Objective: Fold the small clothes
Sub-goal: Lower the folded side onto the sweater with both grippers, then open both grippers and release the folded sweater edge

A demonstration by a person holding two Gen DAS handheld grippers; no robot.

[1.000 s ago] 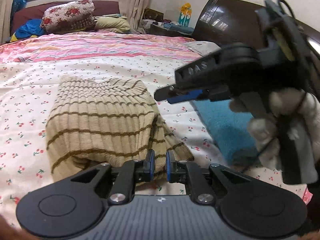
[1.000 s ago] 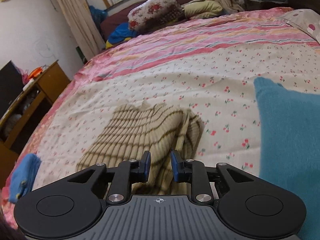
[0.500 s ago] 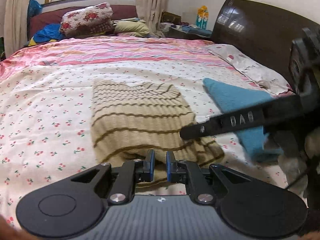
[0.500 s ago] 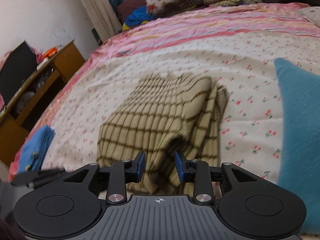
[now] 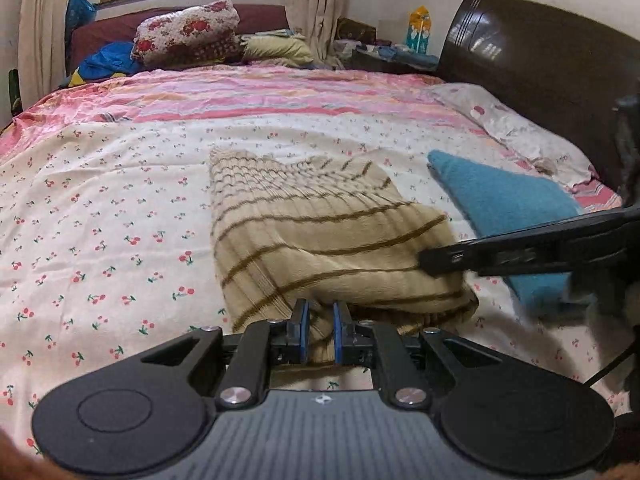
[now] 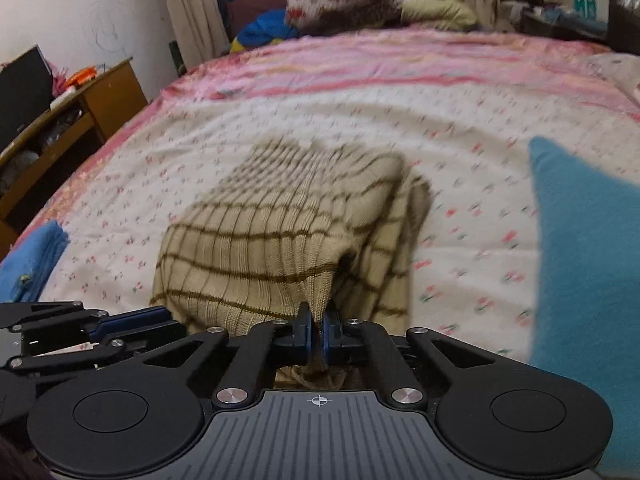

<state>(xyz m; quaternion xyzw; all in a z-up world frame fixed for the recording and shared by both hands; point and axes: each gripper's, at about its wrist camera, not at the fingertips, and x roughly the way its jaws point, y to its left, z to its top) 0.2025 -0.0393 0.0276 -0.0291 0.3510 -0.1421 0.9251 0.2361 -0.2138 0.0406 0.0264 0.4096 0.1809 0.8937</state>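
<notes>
A: Change? Right gripper [image 6: 319, 332], apart half a second ago, now pinches the sweater [image 6: 288, 232] hem, bottom centre.
B: Left gripper [image 5: 319, 332] stays clamped on it too. Sweater mid-frame on bed [image 5: 120, 200]; fold can start.

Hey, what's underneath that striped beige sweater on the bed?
Under the striped sweater only the cherry-print bedsheet shows around its edges. Both tools, left and right, pinch its raised near edge; anything beneath the middle is covered by the knit.
</notes>
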